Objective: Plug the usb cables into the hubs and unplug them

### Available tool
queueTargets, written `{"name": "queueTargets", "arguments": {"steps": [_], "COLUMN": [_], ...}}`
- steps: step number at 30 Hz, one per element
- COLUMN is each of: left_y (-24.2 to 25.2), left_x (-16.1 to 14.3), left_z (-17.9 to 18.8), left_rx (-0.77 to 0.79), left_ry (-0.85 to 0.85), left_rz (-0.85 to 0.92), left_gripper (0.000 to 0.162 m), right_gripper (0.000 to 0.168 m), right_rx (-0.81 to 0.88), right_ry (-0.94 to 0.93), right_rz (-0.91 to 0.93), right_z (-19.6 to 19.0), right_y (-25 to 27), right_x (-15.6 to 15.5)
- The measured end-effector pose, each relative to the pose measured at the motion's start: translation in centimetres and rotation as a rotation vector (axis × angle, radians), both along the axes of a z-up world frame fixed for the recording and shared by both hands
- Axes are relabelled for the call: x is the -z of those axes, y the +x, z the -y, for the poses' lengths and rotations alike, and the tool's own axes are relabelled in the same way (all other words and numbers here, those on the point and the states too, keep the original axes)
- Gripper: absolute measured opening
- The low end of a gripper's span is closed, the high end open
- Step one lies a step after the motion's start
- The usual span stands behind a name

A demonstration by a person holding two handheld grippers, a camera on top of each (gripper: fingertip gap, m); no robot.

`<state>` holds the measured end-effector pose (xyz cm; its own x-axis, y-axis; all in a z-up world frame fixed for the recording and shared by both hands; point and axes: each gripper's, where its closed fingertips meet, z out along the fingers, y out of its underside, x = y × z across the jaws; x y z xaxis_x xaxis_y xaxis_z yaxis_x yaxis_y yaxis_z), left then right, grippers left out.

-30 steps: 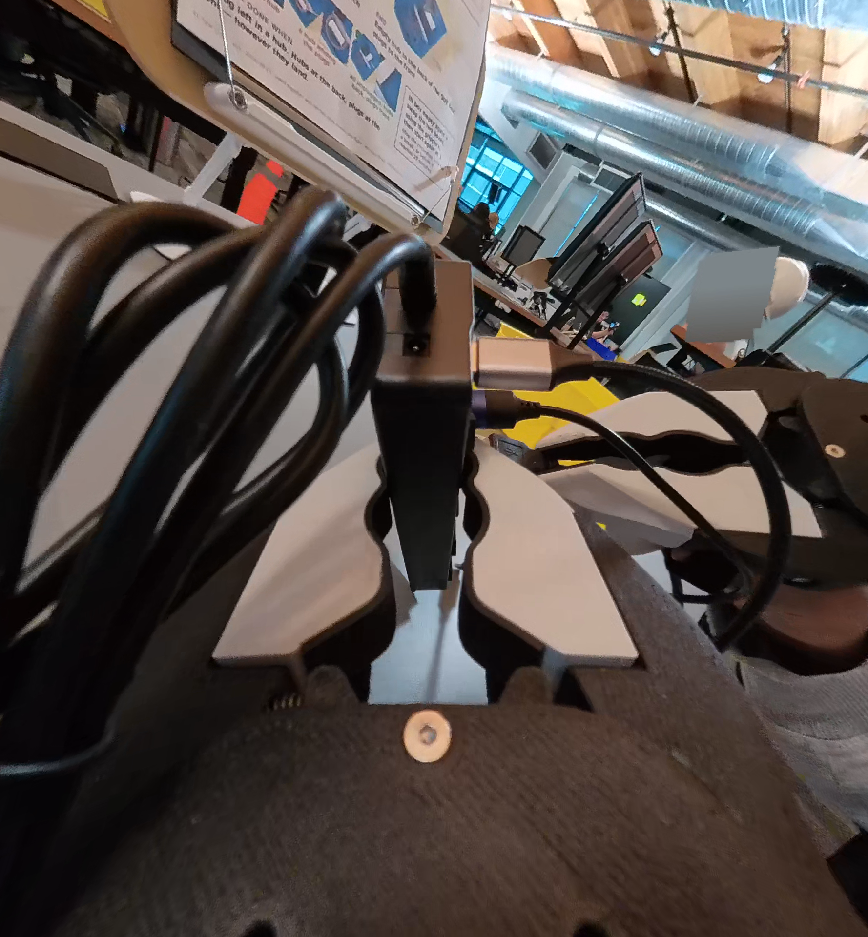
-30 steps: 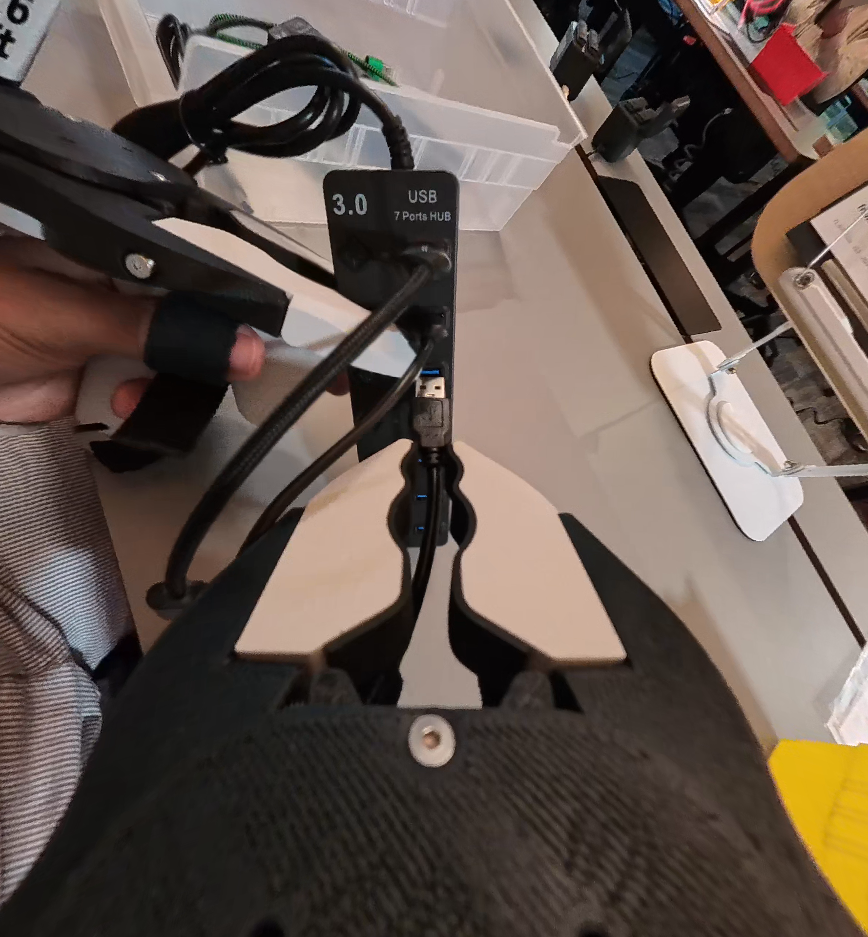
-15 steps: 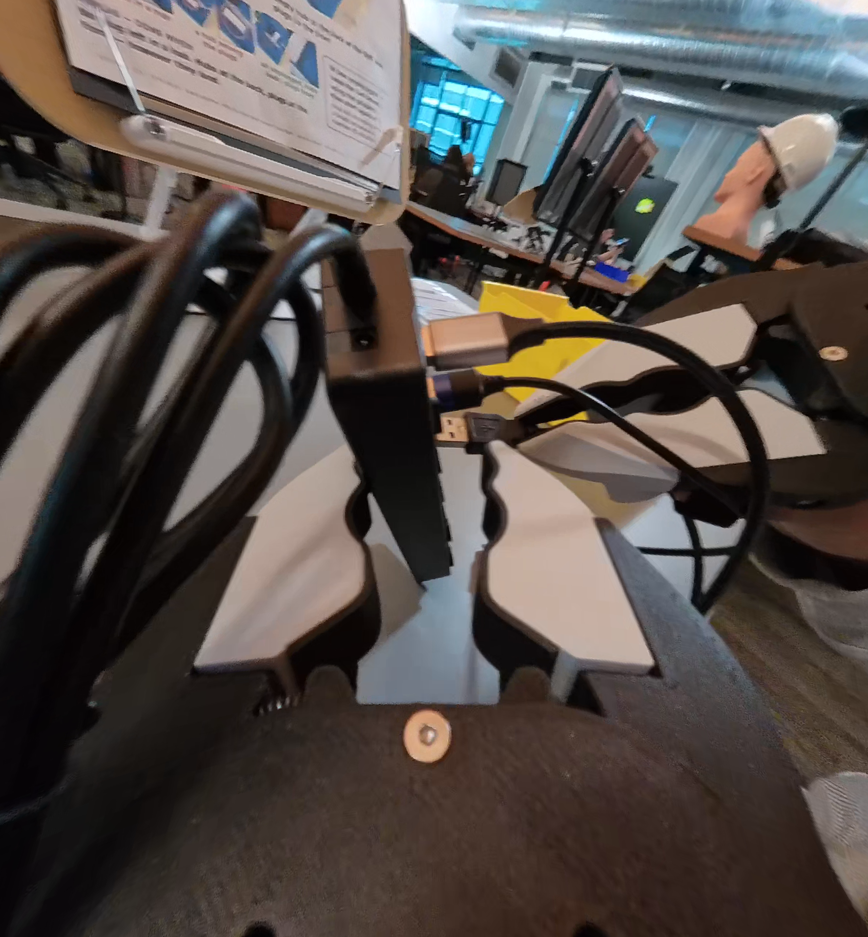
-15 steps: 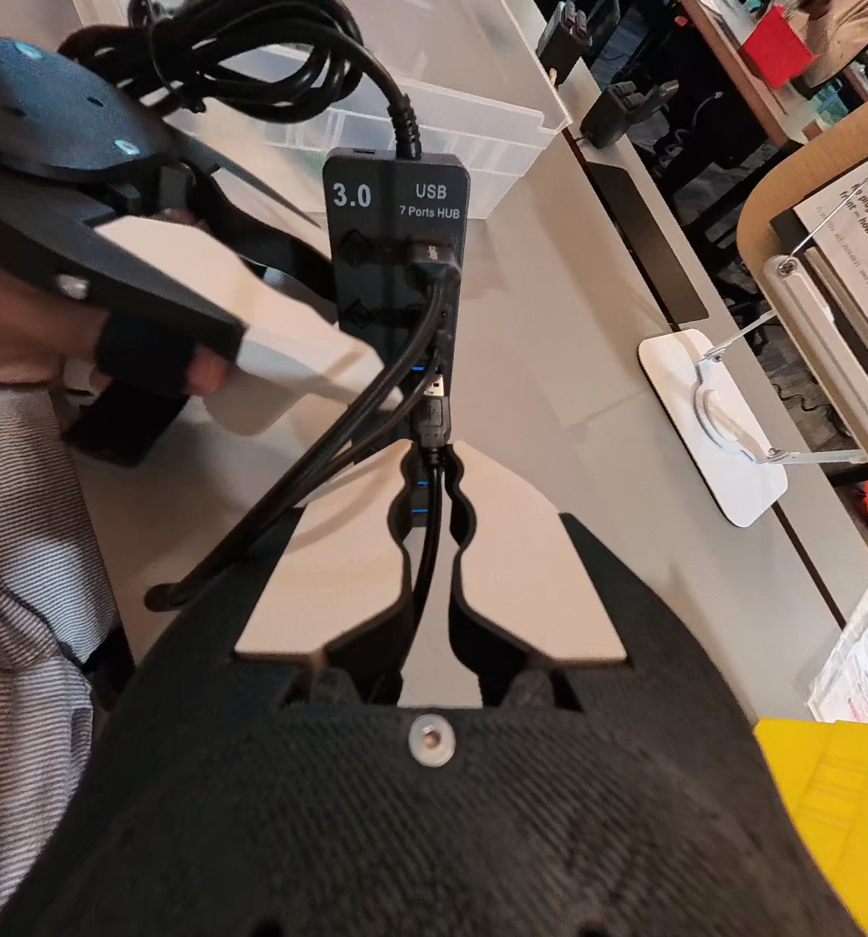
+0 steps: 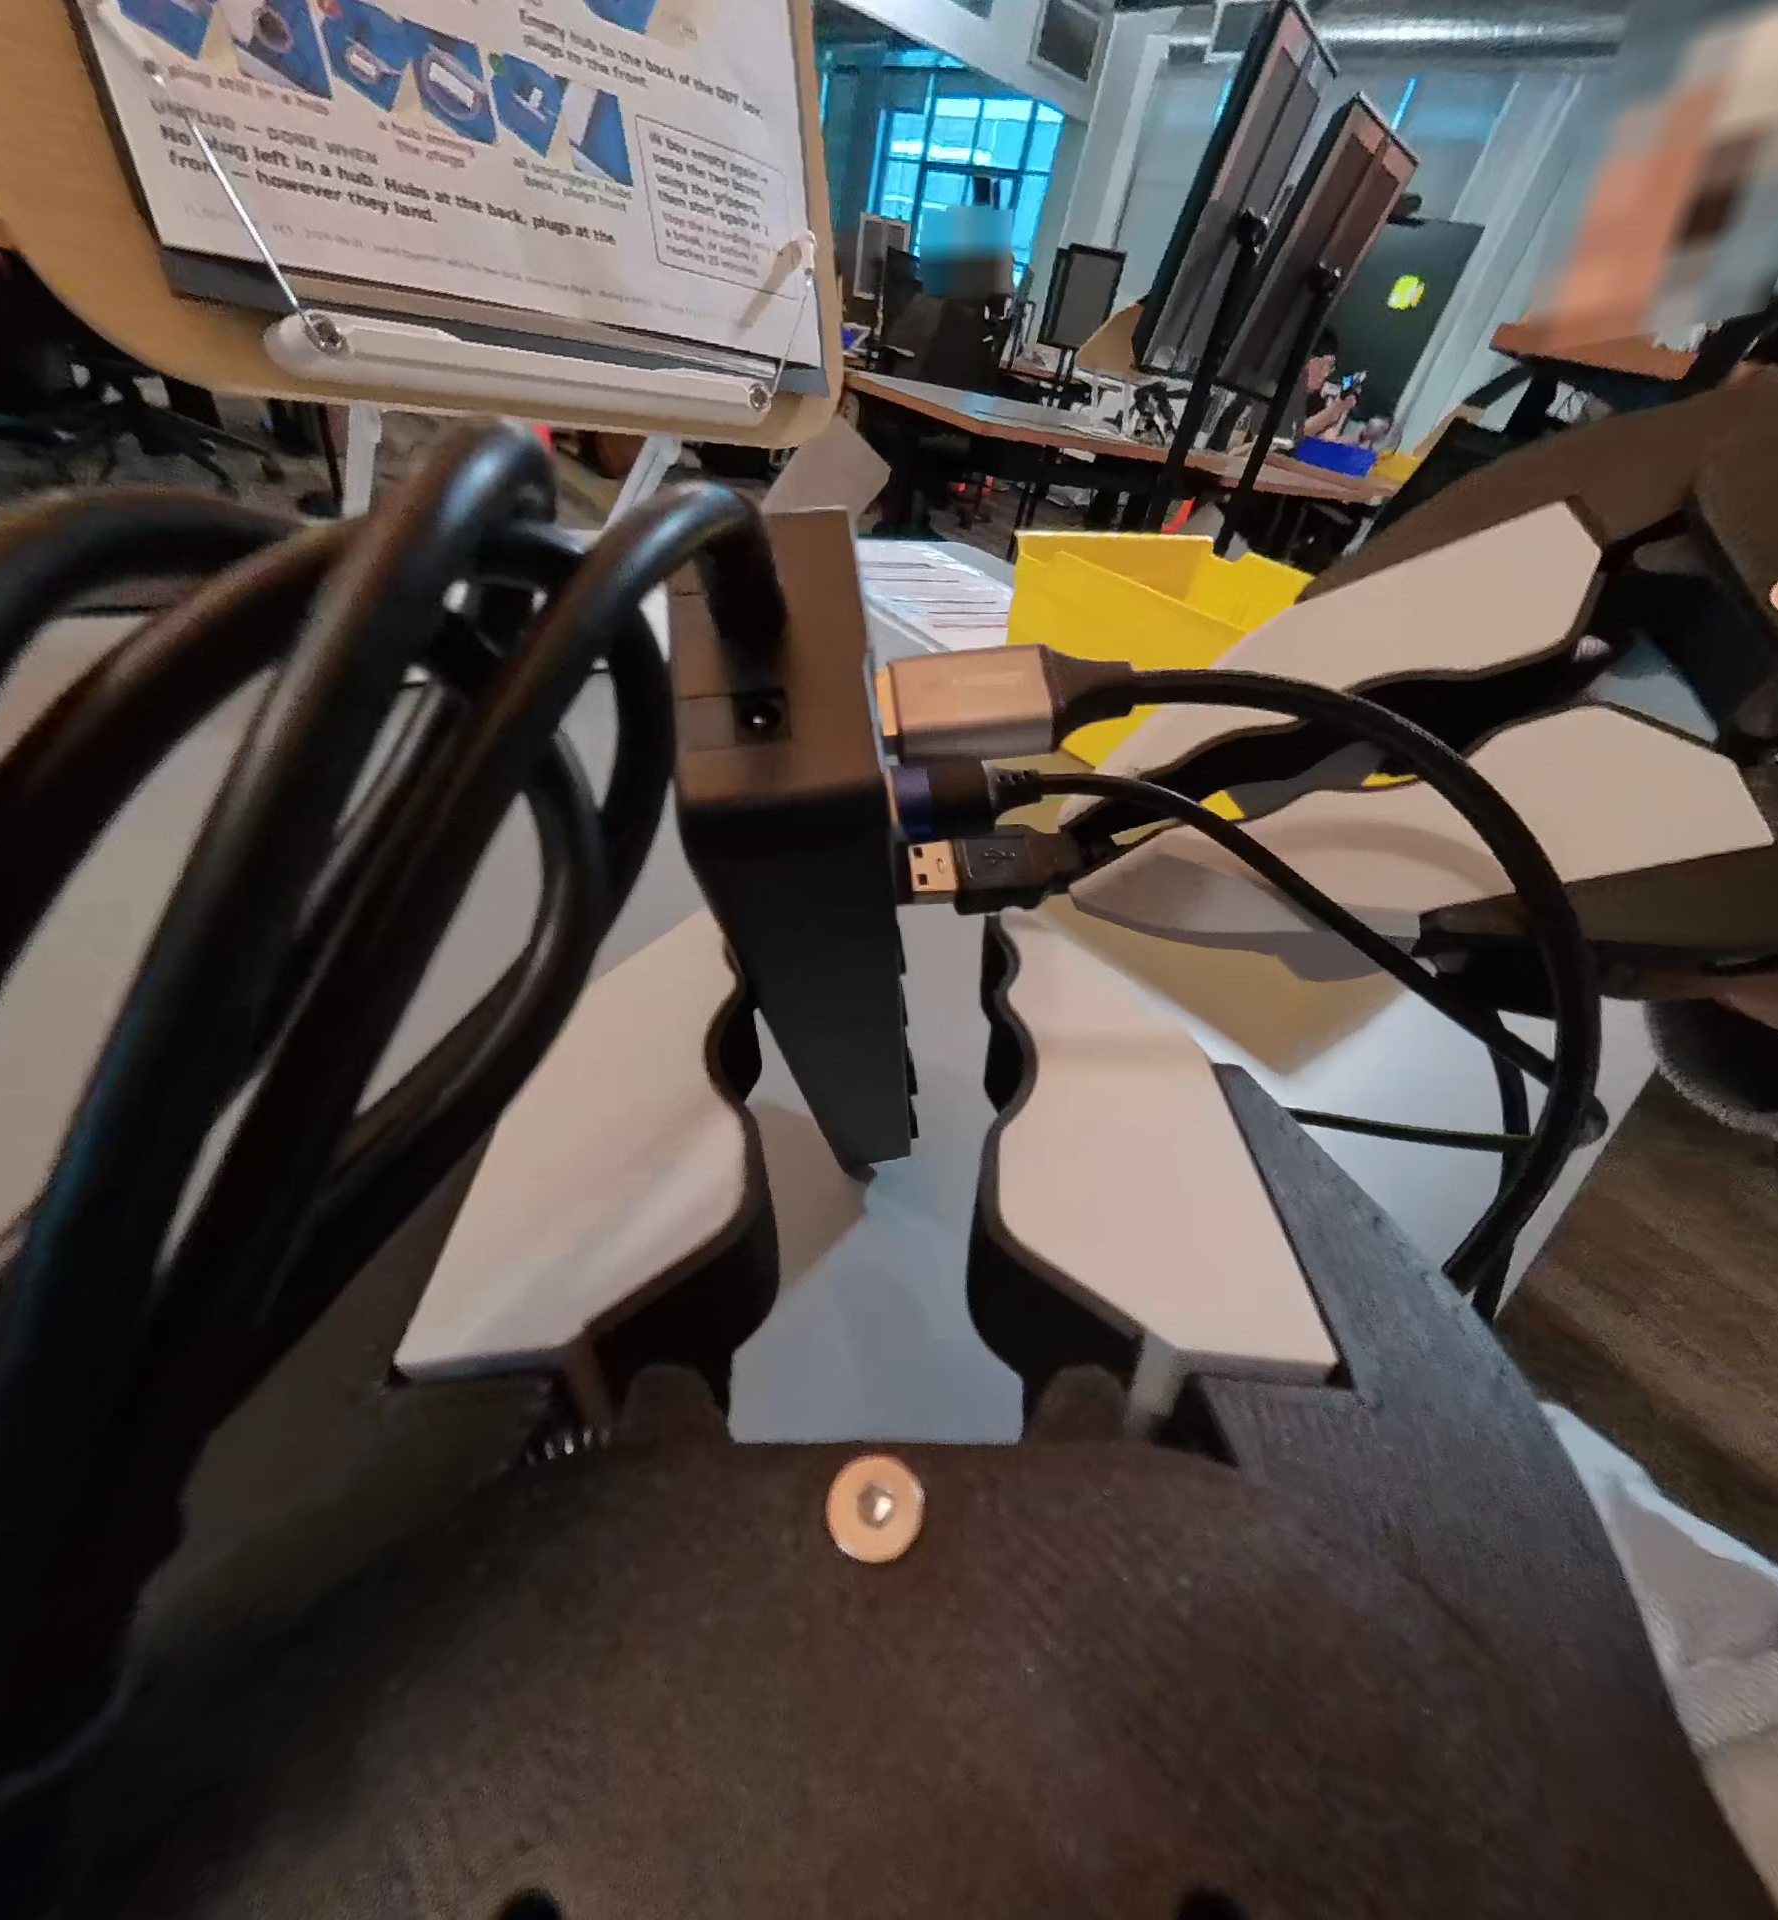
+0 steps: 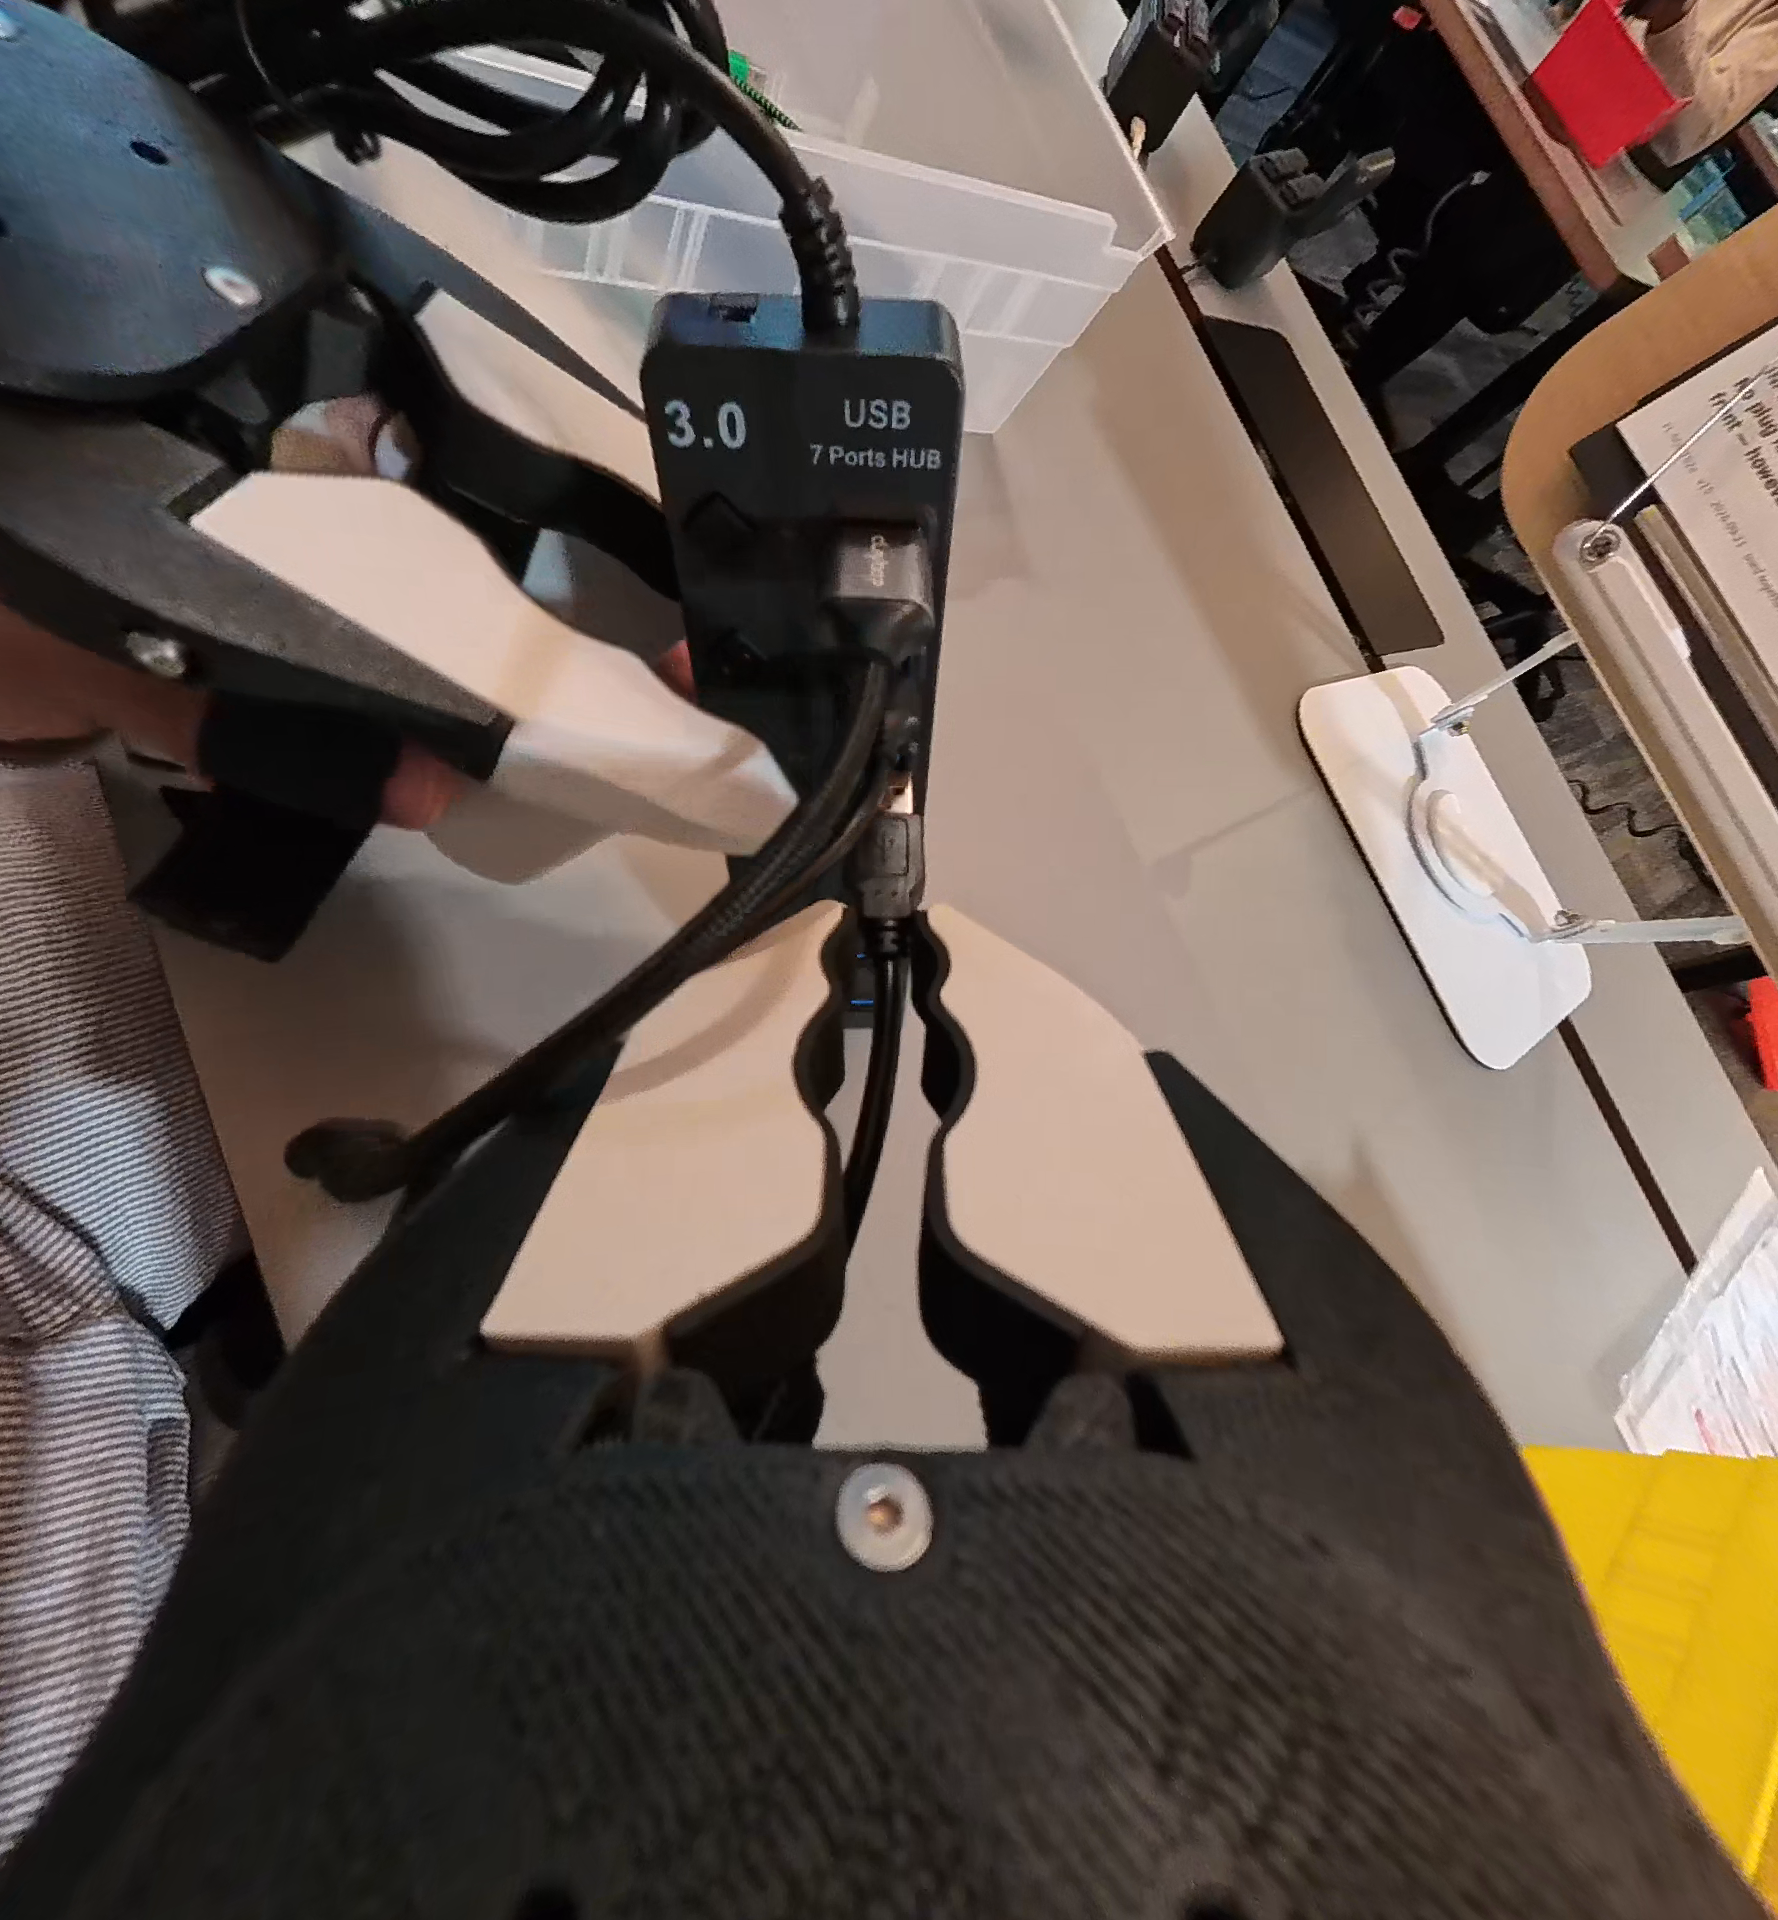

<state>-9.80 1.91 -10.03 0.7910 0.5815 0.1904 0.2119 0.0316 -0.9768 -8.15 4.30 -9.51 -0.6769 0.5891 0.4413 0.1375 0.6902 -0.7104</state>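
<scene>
Pale grey tabletop (image 6: 1103, 727) fills the workspace, and right over it the right gripper (image 6: 887, 920) is pinched tight on a thin black USB cable (image 6: 869, 1122), clamped just behind its plug (image 6: 893, 857), whose metal tip sits at the hub's port row, not clearly seated. On the other side, the left gripper (image 5: 854, 987) stands parted, its two pale fingers (image 5: 615, 1132) set either side of the black USB hub (image 5: 802, 873); the hub's lower end sits in the gap, leaning toward the left finger, and whether it is truly squeezed cannot be told. Two plugs are already seated above the loose one: a silver-grey plug (image 5: 973, 698) on a braided lead, and a purple-collared plug (image 5: 942, 795) beneath it. A thick bundle of black cable (image 5: 241, 831) loops off the hub's top to the left. Farther out, a clear plastic bin (image 6: 968, 177) sits at the far end of the table, a yellow bin (image 6: 1695, 1662) near right, and a document stand (image 6: 1436, 862) with a printed sheet to the right.
</scene>
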Motion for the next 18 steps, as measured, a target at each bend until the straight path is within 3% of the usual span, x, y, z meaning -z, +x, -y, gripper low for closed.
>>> {"name": "queueTargets", "arguments": {"steps": [1, 5, 18], "left_y": [0.14, 0.36, 0.27], "left_x": [-0.02, 0.04, 0.25], "left_z": [-0.11, -0.40, -0.53], "left_rx": [0.003, 0.003, -0.022], "left_ry": [-0.012, -0.053, -0.121], "left_rz": [-0.016, -0.045, -0.095], "left_gripper": [0.044, 0.055, 0.048], "right_gripper": [0.010, 0.010, 0.009], "right_rx": [0.001, 0.005, -0.039], "right_ry": [0.002, 0.006, 0.014], "right_rz": [-0.002, -0.004, -0.041], "right_z": [-0.05, -0.13, -0.05], "right_y": [0.00, 0.00, 0.34], "right_x": [-0.03, -0.12, -0.54]}}
